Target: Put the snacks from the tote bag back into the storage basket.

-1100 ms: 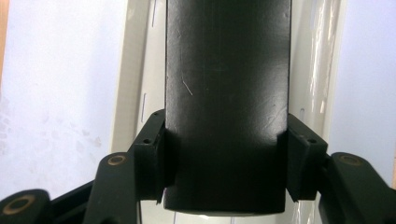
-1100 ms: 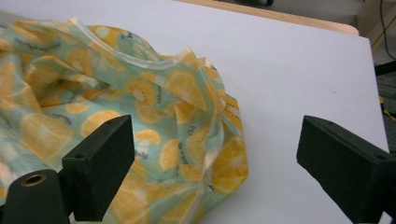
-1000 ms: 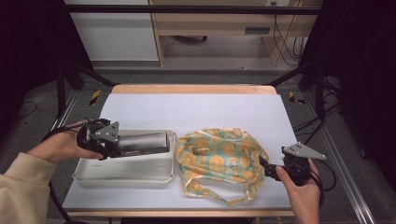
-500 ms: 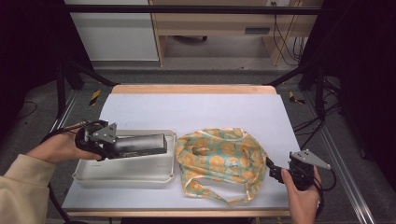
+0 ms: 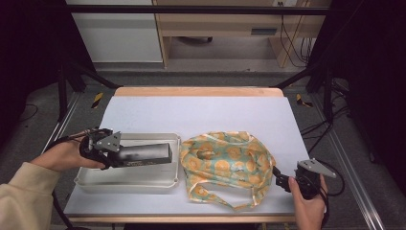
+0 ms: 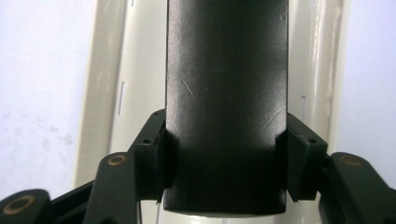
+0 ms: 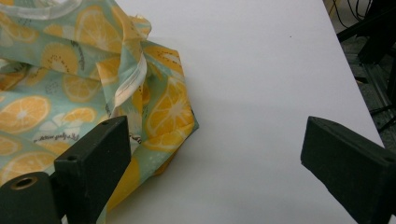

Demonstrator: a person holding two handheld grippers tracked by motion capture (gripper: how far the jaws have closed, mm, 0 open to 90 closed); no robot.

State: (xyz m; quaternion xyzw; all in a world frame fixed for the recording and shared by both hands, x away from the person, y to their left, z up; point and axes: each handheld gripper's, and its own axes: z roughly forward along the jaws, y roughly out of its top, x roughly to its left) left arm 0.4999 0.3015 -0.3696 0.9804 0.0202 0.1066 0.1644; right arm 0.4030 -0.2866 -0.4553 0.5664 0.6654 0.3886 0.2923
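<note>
**Black block held over the tray, fruit-print bag waiting**

From the high view, your left gripper (image 5: 103,148) holds a long black block (image 5: 143,154) flat over the pale tray (image 5: 129,182) near the bench's left edge. The fruit-print bag (image 5: 225,163) lies crumpled mid-bench, toward the front edge. Your right gripper (image 5: 282,182) sits just beside the bag's right side.

In the left gripper view, the jaws are closed on the black block (image 6: 226,93) at its near end. It looks stiff and smooth; it may slip, so I think a firm grip is good.

In the right gripper view, the jaws stand wide apart and empty. The bag (image 7: 93,93) is thin, soft cloth, probably light. I would pinch a folded edge or the strap.
</note>
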